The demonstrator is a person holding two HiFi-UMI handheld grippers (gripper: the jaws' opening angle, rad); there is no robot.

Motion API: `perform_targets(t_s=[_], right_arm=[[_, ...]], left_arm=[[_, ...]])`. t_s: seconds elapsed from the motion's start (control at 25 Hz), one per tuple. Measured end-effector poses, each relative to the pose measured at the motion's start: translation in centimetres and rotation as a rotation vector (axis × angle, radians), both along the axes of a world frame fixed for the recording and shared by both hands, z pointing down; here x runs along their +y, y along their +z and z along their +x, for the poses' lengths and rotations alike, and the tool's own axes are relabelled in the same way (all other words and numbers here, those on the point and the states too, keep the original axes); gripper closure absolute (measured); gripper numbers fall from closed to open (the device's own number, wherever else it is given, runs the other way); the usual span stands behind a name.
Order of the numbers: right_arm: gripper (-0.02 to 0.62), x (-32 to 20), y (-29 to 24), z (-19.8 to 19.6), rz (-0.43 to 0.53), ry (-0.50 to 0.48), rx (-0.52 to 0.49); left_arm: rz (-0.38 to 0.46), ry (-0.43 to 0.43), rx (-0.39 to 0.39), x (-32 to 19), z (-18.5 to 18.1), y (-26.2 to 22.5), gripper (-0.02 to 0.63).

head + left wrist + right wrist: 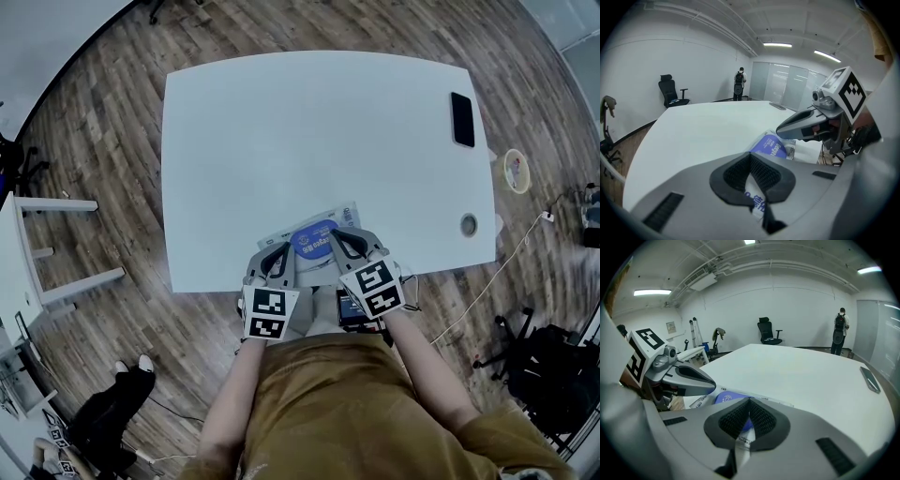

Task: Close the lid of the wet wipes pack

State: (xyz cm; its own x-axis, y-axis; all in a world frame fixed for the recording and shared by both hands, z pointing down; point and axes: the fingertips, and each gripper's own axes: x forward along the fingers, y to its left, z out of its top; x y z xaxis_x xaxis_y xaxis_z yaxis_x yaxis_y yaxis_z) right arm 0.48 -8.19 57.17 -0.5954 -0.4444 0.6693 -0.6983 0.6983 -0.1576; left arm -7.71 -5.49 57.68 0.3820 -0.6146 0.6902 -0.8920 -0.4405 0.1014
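Observation:
The wet wipes pack (314, 239) lies flat at the near edge of the white table (309, 131); it is a white film pack with a blue oval lid on top. My left gripper (277, 255) hangs over the pack's near left end and my right gripper (345, 242) over its near right end. In the left gripper view the left gripper (751, 157) has its pads meeting, with the pack (771, 146) showing under and beyond them. The right gripper (749, 401) looks the same, above the pack (726, 398). Whether the lid is flush I cannot tell.
A black phone (461, 119) lies at the table's far right and a round cable grommet (468, 224) sits near its right front corner. An office chair (768, 333) and a standing person (840, 329) are beyond the table. Another table (14, 244) stands at the left.

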Motion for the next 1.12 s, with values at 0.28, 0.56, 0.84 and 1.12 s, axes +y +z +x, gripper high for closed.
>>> perform_targets(t_s=[0.28,0.56,0.84,1.12], right_arm=[[0.588,0.5,-1.6,0.1,0.041,0.010,-0.007],[0.587,1.5,-3.0,0.7,0.076,0.028,-0.017],[0.588,2.4,-4.2,1.0,0.129,0.034,-0.032],[0.588,3.0,-6.4,1.2,0.201,0.038,-0.050]], left_arm=[[0.023,-0.011,-0.004,0.6,-0.4,-0.9,0.601],[0.051,-0.018,-0.009,1.8,-0.5,-2.0,0.601],[0.089,-0.038,-0.019,3.0,-1.0,-3.4,0.601],[0.132,-0.077,-0.035,4.3,-2.2,-4.8,0.601]])
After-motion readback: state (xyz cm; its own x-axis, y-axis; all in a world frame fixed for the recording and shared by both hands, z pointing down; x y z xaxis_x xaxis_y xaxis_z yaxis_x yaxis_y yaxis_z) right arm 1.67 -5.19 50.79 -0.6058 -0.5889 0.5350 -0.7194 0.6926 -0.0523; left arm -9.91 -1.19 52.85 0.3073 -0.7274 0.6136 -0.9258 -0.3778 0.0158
